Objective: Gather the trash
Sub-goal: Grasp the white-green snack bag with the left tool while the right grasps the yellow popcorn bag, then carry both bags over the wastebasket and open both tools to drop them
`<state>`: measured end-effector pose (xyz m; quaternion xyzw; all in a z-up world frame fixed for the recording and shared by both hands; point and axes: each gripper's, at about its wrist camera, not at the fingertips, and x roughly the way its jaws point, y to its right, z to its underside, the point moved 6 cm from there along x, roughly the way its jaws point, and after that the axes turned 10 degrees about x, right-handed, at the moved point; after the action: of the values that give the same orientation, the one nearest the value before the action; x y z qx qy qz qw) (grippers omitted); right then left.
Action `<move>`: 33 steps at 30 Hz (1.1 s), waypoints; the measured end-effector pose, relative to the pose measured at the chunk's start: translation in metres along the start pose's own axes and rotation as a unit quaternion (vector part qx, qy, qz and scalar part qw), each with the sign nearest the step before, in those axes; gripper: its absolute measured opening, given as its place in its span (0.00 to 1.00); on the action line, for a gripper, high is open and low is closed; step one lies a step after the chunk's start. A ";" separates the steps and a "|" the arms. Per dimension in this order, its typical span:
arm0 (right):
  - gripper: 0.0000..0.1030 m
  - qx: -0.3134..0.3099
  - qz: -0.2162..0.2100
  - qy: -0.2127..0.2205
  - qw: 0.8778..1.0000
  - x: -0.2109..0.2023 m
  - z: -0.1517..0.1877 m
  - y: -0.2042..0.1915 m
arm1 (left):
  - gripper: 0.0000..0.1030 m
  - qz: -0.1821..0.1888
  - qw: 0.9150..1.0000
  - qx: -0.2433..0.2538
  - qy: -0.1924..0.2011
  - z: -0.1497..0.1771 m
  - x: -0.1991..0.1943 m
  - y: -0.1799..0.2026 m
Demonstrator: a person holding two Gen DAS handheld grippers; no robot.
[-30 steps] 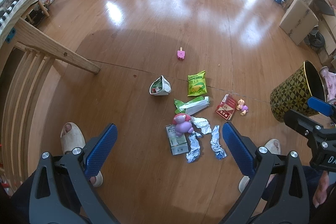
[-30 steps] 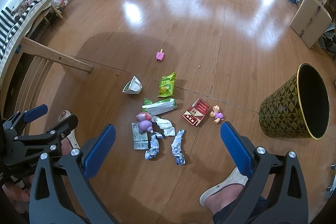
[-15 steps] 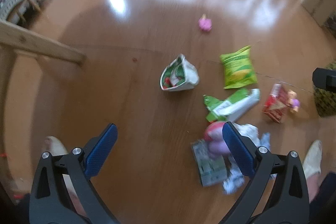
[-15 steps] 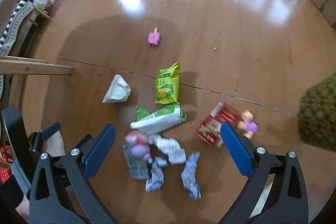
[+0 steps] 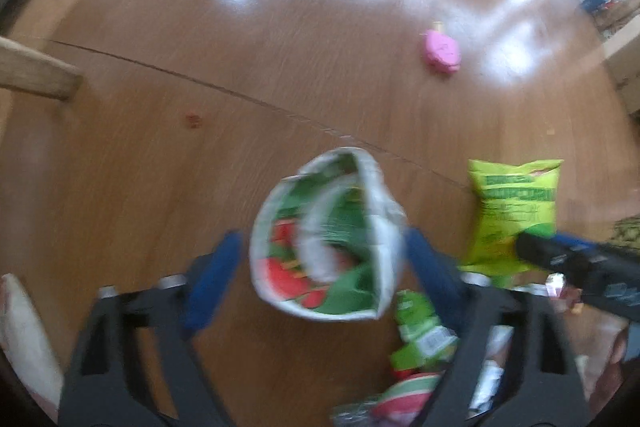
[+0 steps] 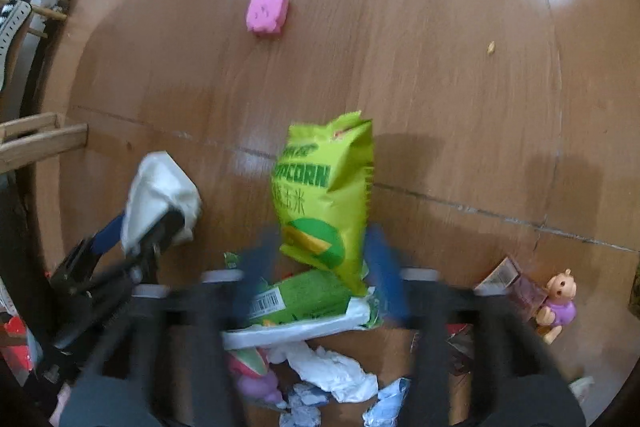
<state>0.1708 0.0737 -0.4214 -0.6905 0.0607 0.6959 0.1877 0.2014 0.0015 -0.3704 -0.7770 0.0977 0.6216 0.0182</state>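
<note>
Blue pads of the left tool (image 5: pixel 320 267) stand apart on either side of a crumpled white wrapper (image 5: pixel 328 239) with green and red print; its open mouth faces the camera, and blur keeps me from telling whether the pads touch it. Seen from the right wrist, that same wrapper (image 6: pixel 160 199) sits at the tip of the left tool, white side up.

The right tool (image 6: pixel 324 267) has its blue fingers spread around the lower end of a lime-green popcorn bag (image 6: pixel 324 195); the motion blur hides any contact. Just under its tips lies a green-and-white packet (image 6: pixel 304 307), and nearer the handle are crumpled white tissues (image 6: pixel 332 371) and bits of foil (image 6: pixel 384 403). To the right of the right tool sit a red cigarette box (image 6: pixel 516 287) and a small doll in purple (image 6: pixel 558 303), touching each other. Well ahead of both tools, a pink popsicle toy (image 6: pixel 267 13) lies alone on the wooden floor (image 6: pixel 440 67). To the left, a wooden furniture rail (image 6: pixel 40 143) reaches in.
</note>
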 end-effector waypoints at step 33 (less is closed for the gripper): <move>0.20 0.023 -0.028 0.193 0.981 -0.381 0.168 0.098 | 0.60 0.058 0.986 0.134 0.084 0.077 -0.338 0.138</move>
<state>-0.0300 -0.0262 -0.0575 -0.8088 0.0923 0.5424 0.2077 0.0326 -0.0780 -0.0476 -0.8103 0.2259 0.5351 0.0779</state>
